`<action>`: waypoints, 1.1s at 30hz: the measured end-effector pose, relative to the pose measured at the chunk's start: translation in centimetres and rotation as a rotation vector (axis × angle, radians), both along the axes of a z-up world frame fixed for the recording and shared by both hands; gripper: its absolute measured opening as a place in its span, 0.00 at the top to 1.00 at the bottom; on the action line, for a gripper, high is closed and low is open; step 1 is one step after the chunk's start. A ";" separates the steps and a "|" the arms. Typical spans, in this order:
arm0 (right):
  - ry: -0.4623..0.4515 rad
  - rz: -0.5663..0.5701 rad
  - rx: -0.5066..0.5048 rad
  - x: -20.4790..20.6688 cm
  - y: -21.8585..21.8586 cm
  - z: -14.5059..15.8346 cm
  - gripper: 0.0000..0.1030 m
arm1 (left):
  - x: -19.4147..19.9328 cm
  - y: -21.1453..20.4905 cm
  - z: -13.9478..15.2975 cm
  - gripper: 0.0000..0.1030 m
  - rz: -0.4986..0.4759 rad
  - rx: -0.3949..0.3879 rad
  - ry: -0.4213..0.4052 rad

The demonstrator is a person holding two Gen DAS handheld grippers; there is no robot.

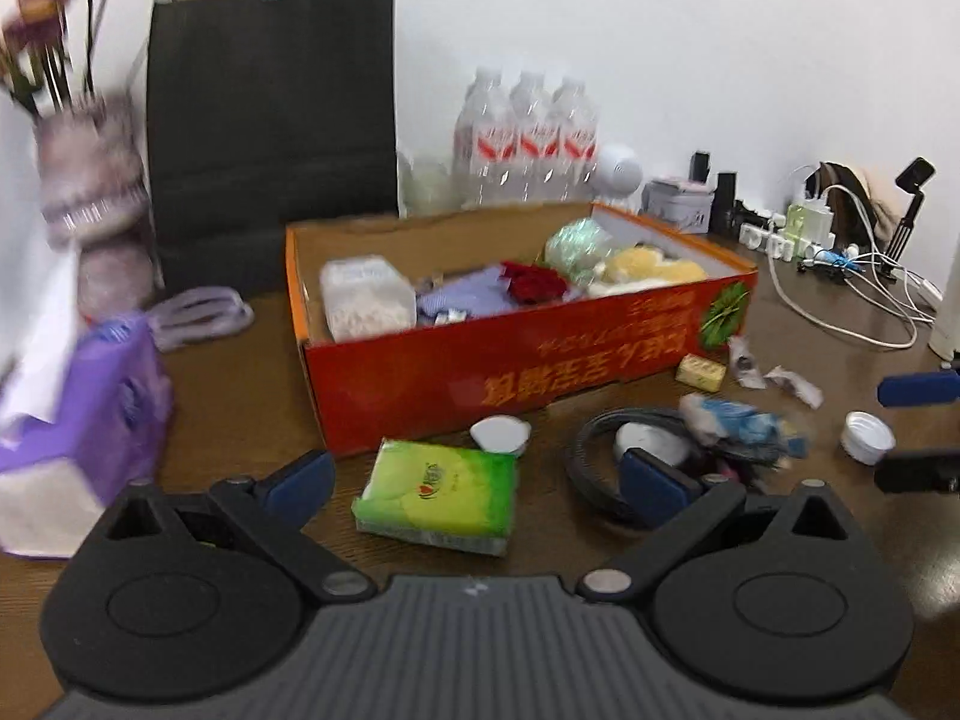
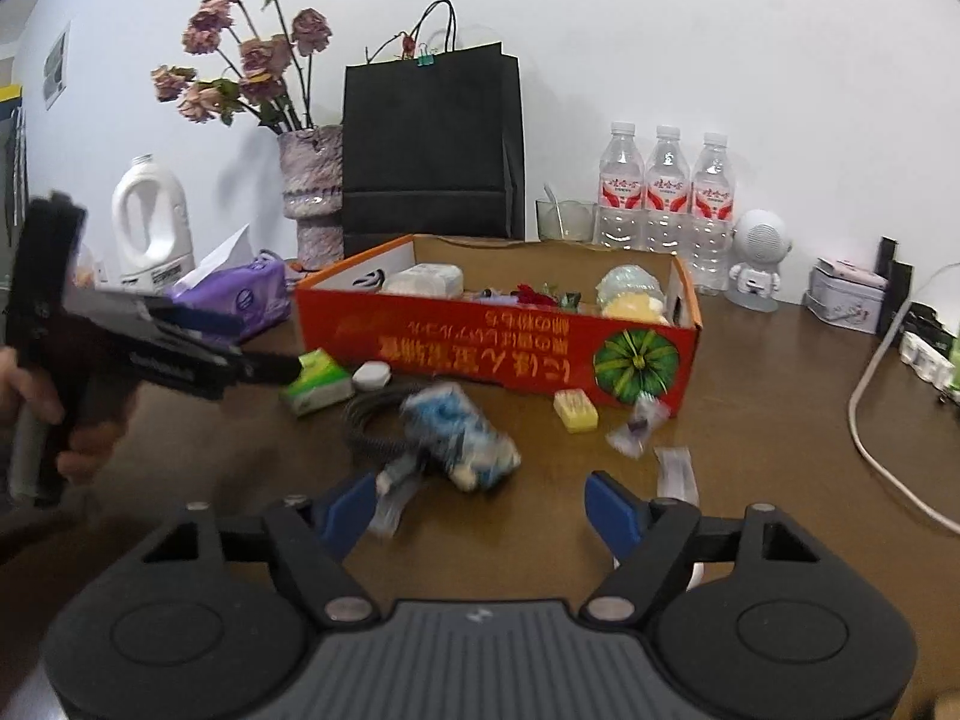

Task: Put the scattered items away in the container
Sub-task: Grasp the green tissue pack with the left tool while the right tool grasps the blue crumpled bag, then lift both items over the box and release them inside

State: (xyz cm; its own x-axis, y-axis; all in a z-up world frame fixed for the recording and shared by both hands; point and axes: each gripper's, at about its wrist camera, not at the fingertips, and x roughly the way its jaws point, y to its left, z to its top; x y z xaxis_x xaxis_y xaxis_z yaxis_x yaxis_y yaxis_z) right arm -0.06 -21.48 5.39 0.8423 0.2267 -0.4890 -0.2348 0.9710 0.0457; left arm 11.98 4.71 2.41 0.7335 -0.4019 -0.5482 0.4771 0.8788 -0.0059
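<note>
Clutter lies on the brown surface (image 1: pixel 252 396) before the orange cardboard box (image 1: pixel 510 372): a green tissue pack (image 1: pixel 441 495), a yellow soap bar (image 1: pixel 701 372), a white bottle cap (image 1: pixel 867 437) and a blue-white wrapped bundle (image 2: pixel 459 438). The left hand-held gripper (image 1: pixel 480 474) has its jaws spread around the tissue pack, not touching. The right hand-held gripper (image 2: pixel 480 507) hangs jaws apart, empty, near the bundle

blurred: blue-white packet (image 2: pixel 459 441) | cut off: white cable (image 2: pixel 888 450) | hidden: box (image 2: pixel 480 348) floor
</note>
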 end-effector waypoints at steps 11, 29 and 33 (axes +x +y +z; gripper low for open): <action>0.101 0.040 0.112 8.0 1.3 -2.3 0.76 | 2.5 0.8 -1.8 0.35 0.059 -0.001 0.087; -0.023 -0.017 0.111 -1.9 0.5 1.3 0.90 | -15.4 -0.4 1.5 0.36 0.371 -0.118 -0.038; -0.027 -0.022 0.105 -5.3 0.9 0.3 0.90 | -18.5 -2.2 2.1 0.36 0.342 -0.050 -0.090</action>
State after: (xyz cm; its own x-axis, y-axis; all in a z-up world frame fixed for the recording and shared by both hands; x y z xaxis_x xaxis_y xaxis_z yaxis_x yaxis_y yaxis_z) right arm -5.40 -20.55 5.69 0.8600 0.2570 -0.4409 -0.2160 0.9660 0.1418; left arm -6.47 2.52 4.51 0.8745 -0.1495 -0.4614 0.1561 0.9875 -0.0240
